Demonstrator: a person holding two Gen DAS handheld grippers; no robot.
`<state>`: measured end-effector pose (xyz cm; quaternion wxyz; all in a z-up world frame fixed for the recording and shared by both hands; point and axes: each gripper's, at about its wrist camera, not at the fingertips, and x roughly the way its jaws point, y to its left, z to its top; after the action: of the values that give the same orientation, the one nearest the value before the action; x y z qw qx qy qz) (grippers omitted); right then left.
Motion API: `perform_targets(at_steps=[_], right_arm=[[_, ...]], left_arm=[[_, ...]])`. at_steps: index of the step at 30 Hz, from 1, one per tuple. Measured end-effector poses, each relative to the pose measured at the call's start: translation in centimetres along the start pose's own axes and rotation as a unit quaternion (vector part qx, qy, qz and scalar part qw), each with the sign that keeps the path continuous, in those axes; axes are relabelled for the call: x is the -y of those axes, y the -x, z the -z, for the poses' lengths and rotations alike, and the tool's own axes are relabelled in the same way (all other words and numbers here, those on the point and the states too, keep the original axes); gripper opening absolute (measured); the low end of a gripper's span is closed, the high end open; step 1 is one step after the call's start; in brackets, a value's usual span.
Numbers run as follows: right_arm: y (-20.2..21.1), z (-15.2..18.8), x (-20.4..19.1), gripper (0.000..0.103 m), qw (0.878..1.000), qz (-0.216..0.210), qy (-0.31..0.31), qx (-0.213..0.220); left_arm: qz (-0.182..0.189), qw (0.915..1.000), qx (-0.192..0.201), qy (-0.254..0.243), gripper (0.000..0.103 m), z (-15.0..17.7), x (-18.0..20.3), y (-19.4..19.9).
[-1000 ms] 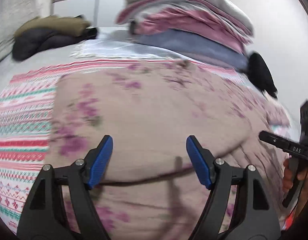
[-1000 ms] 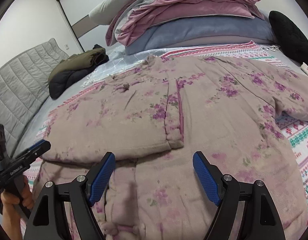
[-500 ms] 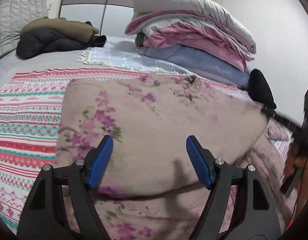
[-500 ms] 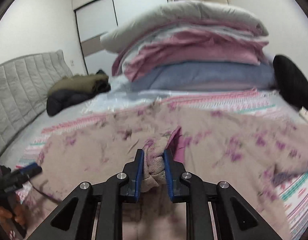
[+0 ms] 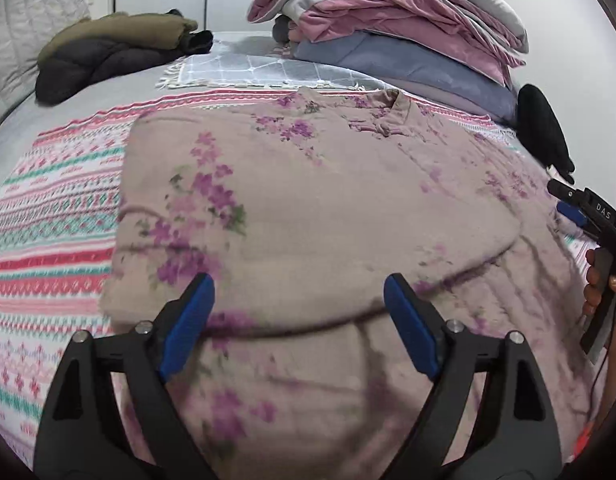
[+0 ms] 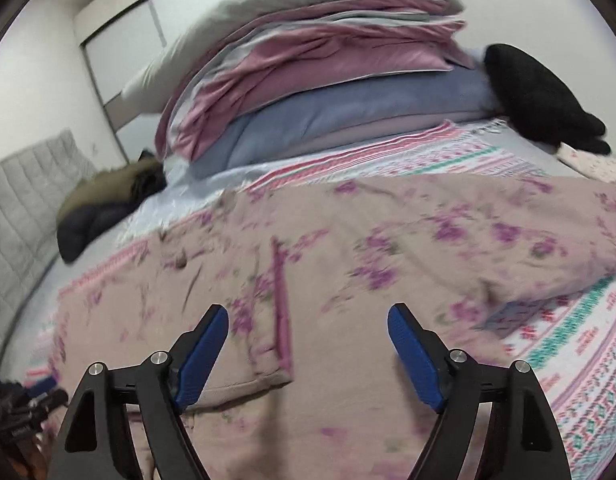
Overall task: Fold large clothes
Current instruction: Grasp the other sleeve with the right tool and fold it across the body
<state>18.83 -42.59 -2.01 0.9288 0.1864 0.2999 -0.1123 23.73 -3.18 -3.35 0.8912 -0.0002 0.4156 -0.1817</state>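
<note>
Both claws released, jaws just opened: left gripper (image 5: 295, 316) and right gripper (image 6: 308, 344) over the jacket (image 5: 308, 208), nothing between; we expect the padded flap (image 5: 267, 220) may spring back unpinned.

One floral garment (image 5: 328, 208), two claws — left (image 5: 297, 312), right (image 6: 308, 340).

I am working in a home bedroom: a bed (image 5: 67, 120) with a padded grey headboard (image 6: 23, 208), folded quilts (image 6: 328, 80) stacked at its far edge, a patterned blanket (image 5: 47, 220) spread across it, and sliding wardrobe doors (image 6: 155, 28) behind.
</note>
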Motion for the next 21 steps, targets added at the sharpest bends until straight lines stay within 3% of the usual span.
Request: perform_targets(at_steps=[4,9,14,17,19,21], right_arm=[[2.2,-1.3,5.1,0.083,0.999,0.008,-0.047,-0.002],[4.7,-2.8,14.1,0.083,0.991,0.059,-0.119,0.006],[5.7,-3.2,24.0,0.083,0.975,0.129,-0.18,0.005],[5.6,-3.2,29.6,0.083,0.96,0.158,-0.233,0.0],[6.0,-2.7,33.4,0.083,0.942,0.179,-0.285,0.005],[6.1,-2.9,35.4,0.083,0.934,0.181,-0.306,0.022]], left_arm=[[0.009,0.9988,-0.029,0.039,0.097,0.5,-0.4,1.4],[0.018,0.995,-0.044,0.088,0.098,1.8,-1.5,2.9],[-0.003,0.9959,-0.021,0.088,0.098,3.0,-1.7,4.1],[0.018,0.9932,-0.025,0.112,0.098,3.0,-2.4,3.9],[0.03,0.9912,-0.031,0.125,0.098,3.0,-2.7,3.5],[0.03,0.9908,-0.033,0.128,0.098,3.2,-2.8,3.1]])
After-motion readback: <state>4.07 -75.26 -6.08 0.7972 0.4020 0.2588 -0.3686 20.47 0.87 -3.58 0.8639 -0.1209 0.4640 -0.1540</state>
